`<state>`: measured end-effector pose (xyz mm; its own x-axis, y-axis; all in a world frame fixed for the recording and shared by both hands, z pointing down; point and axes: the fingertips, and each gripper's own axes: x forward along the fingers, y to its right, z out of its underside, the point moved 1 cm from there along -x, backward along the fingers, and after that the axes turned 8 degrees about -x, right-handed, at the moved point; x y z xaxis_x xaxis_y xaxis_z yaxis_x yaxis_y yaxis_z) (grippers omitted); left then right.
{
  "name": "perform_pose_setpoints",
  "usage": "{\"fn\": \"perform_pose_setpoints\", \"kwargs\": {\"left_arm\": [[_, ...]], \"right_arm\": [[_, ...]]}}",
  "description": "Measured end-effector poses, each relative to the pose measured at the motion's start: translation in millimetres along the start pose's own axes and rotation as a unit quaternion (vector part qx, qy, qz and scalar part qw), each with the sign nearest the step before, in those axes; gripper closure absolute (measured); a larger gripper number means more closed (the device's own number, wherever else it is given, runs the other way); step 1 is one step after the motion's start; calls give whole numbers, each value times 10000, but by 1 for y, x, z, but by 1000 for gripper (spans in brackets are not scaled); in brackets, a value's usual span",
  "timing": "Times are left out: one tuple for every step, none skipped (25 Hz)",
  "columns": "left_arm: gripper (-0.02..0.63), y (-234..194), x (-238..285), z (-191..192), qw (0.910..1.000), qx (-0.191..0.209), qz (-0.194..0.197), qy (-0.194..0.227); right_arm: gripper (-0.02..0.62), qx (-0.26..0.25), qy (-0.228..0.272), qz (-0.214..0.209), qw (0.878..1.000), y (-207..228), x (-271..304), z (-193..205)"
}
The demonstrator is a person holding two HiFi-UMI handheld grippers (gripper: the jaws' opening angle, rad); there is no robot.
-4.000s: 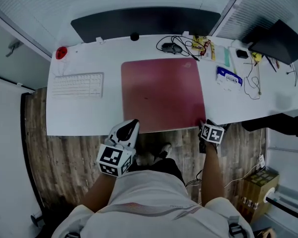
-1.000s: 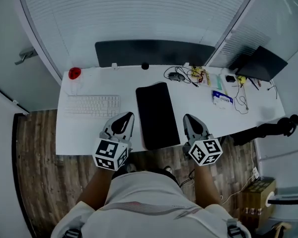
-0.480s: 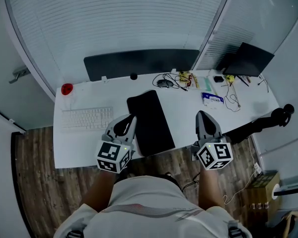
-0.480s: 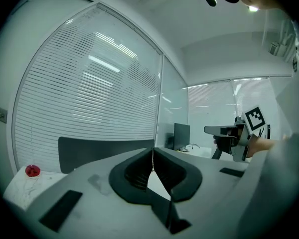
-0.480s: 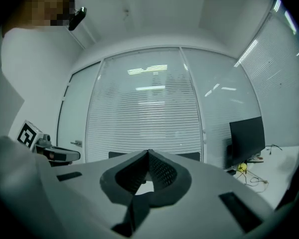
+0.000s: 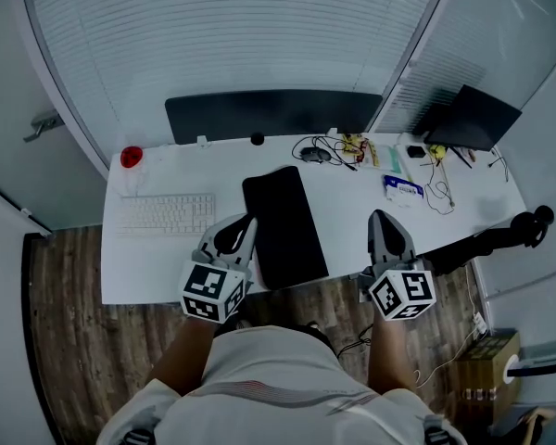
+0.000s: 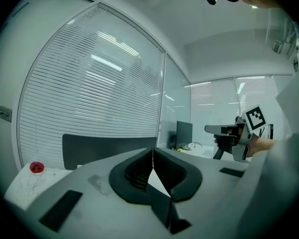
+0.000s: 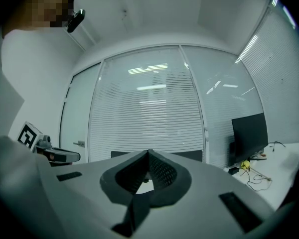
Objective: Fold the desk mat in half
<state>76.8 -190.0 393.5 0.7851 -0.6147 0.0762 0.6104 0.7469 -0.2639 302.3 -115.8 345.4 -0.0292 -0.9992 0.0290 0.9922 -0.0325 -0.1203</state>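
The desk mat (image 6: 284,225), spread wide and red side up four seconds ago, now lies as a narrow strip with its black underside on top, and bare desk (image 6: 347,221) shows where its right half lay. The right gripper (image 6: 383,217) has left the mat's near right corner (it was low at the desk's near edge) and is raised to the right of the strip, apart from it, jaws together on nothing. The left gripper (image 6: 245,221) has shifted slightly, standing just left of the strip.

Left tongs (image 6: 242,222) and right tongs (image 6: 383,218) point forward side by side, jaws together.
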Motion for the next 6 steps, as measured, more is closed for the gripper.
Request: {"fn": "perform_pose_setpoints", "kwargs": {"left_arm": [[591, 0, 0, 0, 10000, 6, -10, -8], [591, 1, 1, 1, 10000, 10, -18, -17], [591, 1, 1, 1, 10000, 11, -23, -25], [591, 2, 2, 2, 10000, 10, -26, -32], [591, 2, 3, 3, 10000, 9, -27, -39], [591, 3, 4, 3, 10000, 7, -28, -46]], "right_arm": [[545, 13, -4, -13, 10000, 0, 1, 1], [545, 22, -11, -28, 10000, 0, 1, 2], [544, 27, -20, -40, 10000, 1, 1, 4], [545, 33, -28, -48, 10000, 1, 2, 5], [545, 39, -35, -55, 10000, 1, 2, 6], [545, 47, -41, -60, 10000, 2, 3, 7]]}}
